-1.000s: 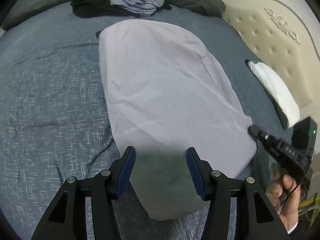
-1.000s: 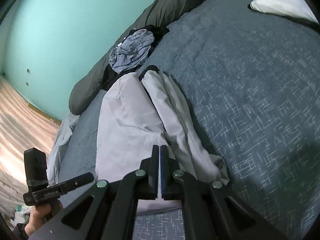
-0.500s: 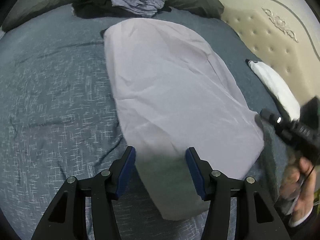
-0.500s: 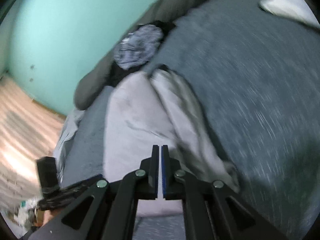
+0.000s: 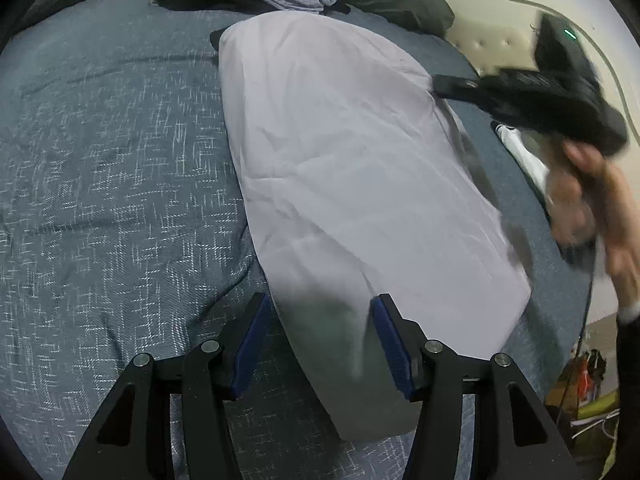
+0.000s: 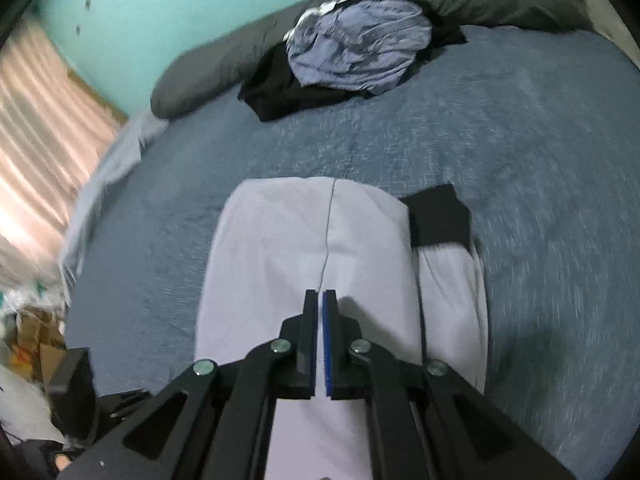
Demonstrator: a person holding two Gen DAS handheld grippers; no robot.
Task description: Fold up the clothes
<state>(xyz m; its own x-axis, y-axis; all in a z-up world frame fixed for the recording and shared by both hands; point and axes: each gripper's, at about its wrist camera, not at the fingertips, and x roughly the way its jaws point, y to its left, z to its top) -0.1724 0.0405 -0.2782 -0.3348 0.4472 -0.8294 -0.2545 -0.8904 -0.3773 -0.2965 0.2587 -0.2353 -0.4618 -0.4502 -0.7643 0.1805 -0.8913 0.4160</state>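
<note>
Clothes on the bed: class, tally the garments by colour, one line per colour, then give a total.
Lilac garment: 1
Blue garment: 1
Black garment: 1
Total: 3

Smooth pale lilac cloth garment [image 5: 352, 168] lies on a coarse, flecked blue woven bedspread [image 5: 112, 168].

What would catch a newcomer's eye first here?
The long pale lilac folded garment lying flat in the middle of the dark blue flecked bedspread, with the open left gripper over its near end. Beyond it, a crumpled blue-grey shirt tops a black pile by the dark pillows.
</note>
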